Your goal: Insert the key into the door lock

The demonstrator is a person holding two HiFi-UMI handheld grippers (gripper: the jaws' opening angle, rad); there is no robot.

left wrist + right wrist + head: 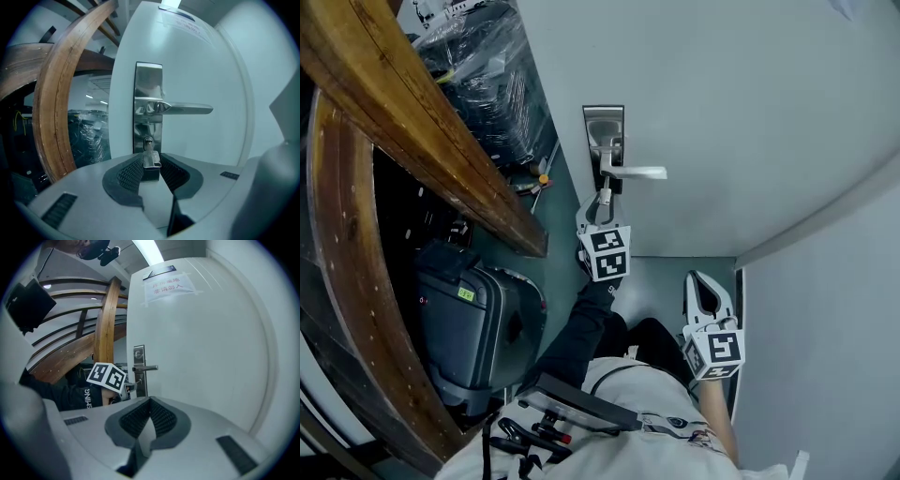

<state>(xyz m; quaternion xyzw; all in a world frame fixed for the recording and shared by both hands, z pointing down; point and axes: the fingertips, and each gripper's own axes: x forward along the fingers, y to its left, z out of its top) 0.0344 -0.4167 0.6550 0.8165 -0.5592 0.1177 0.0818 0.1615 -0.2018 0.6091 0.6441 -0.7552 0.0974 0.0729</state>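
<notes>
A silver key (151, 158) is pinched between the ribbed pads of my left gripper (152, 165), which is shut on its head. Its blade points straight at the keyhole (148, 140) low on the steel lock plate (148, 89) and reaches it; I cannot tell how deep it sits. The lever handle (185, 109) juts right just above. From the head view, the left gripper (605, 200) is up against the lock plate (603, 127) on the white door. My right gripper (705, 286) hangs back near the wall, shut with nothing in it (149, 401).
A curved wooden banister (412, 122) runs along the left, with a dark suitcase (473, 319) below it and plastic-wrapped goods (492, 75) beyond. A paper notice (166, 287) is taped high on the door. A white wall (825, 356) closes in the right side.
</notes>
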